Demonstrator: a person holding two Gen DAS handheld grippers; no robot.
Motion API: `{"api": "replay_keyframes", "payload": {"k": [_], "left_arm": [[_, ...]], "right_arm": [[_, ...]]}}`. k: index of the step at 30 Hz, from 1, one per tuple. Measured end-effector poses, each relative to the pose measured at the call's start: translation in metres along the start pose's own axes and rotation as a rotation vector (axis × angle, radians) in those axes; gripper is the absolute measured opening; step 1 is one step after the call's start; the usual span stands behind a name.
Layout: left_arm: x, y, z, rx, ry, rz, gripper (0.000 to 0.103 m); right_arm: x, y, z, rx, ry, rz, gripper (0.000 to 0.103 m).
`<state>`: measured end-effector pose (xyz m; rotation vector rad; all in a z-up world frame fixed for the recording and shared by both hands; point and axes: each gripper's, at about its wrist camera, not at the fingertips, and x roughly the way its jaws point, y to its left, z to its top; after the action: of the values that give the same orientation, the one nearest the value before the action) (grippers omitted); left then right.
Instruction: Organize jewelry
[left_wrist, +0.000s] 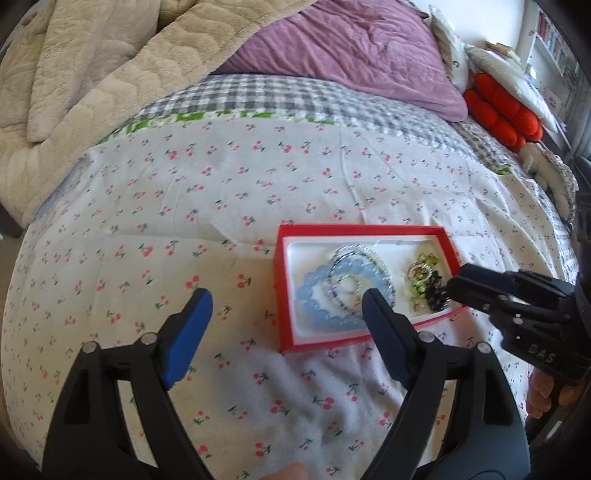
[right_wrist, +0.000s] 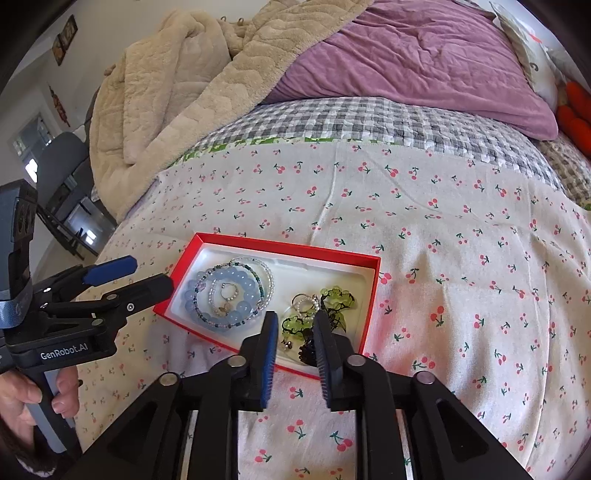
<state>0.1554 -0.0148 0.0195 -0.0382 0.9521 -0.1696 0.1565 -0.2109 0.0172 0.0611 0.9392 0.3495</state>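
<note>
A red box (left_wrist: 286, 284) (right_wrist: 371, 295) with a white lining lies on the cherry-print bedspread. Inside on the left lie a blue bead bracelet (left_wrist: 314, 295) (right_wrist: 236, 277) with thinner beaded bracelets (right_wrist: 267, 282) and a small ring (right_wrist: 229, 291). On the right lies a tangle of green and black pieces with rings (left_wrist: 424, 280) (right_wrist: 325, 306). My left gripper (left_wrist: 286, 306) (right_wrist: 147, 275) is open and empty at the box's left edge. My right gripper (right_wrist: 295, 321) (left_wrist: 452, 286) is partly open over the tangle at the box's near right, holding nothing.
The cherry-print bedspread (right_wrist: 461, 258) covers the near bed. Behind lie a grey checked quilt (right_wrist: 369, 118), a purple pillow (right_wrist: 406, 55), a beige fleece blanket (right_wrist: 184, 85) and red cushions (left_wrist: 502, 110). A grey chair (right_wrist: 62, 177) stands left of the bed.
</note>
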Motion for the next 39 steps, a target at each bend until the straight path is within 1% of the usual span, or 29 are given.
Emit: {"api": "replay_keyframes", "payload": {"k": [1,2,3,4,6,8,10,11,14,16,20,24,32,35,39], "left_arm": [[0.000,0.002,-0.003,-0.009,0.014,0.014,0.086],[0.001,0.004,-0.005,-0.016,0.022,0.021,0.089],[0.001,0.005,-0.008,-0.025,0.034,0.034,0.092],[0.001,0.006,-0.011,-0.033,0.044,0.046,0.093],[-0.002,0.007,-0.020,-0.050,0.055,0.072,0.098],[-0.008,0.005,-0.031,-0.054,0.063,0.096,0.099],[-0.014,0.002,-0.037,-0.046,0.070,0.110,0.099],[-0.019,0.000,-0.041,-0.041,0.069,0.119,0.099],[-0.031,-0.005,-0.050,-0.039,0.055,0.144,0.100],[-0.040,-0.008,-0.059,-0.045,0.048,0.153,0.100],[-0.050,-0.015,-0.077,-0.048,0.057,0.149,0.100],[-0.060,-0.018,-0.093,-0.061,0.061,0.140,0.100],[-0.066,-0.023,-0.117,-0.058,0.070,0.129,0.100],[-0.063,-0.024,-0.121,-0.035,0.082,0.136,0.100],[-0.060,-0.023,-0.122,-0.040,0.089,0.128,0.100]], "right_arm": [[-0.002,0.000,-0.001,0.005,-0.006,0.003,0.056],[-0.005,0.000,-0.002,0.012,-0.022,0.004,0.066],[-0.009,0.002,-0.003,0.013,-0.041,0.000,0.072],[-0.012,0.003,-0.006,0.011,-0.049,-0.006,0.072],[-0.015,0.006,-0.012,0.021,-0.033,-0.012,0.072],[-0.018,0.009,-0.019,0.025,-0.021,-0.025,0.077],[-0.025,0.012,-0.027,0.037,-0.024,-0.043,0.083],[-0.029,0.014,-0.030,0.043,-0.028,-0.056,0.084],[-0.042,0.019,-0.039,0.054,-0.031,-0.090,0.093],[-0.051,0.025,-0.045,0.046,-0.046,-0.118,0.103],[-0.066,0.038,-0.061,0.009,-0.036,-0.216,0.103],[-0.075,0.044,-0.078,0.008,-0.001,-0.260,0.103],[-0.081,0.053,-0.097,0.016,0.026,-0.275,0.103],[-0.079,0.055,-0.098,0.014,0.030,-0.291,0.103],[-0.076,0.057,-0.096,0.016,0.026,-0.305,0.103]]}}
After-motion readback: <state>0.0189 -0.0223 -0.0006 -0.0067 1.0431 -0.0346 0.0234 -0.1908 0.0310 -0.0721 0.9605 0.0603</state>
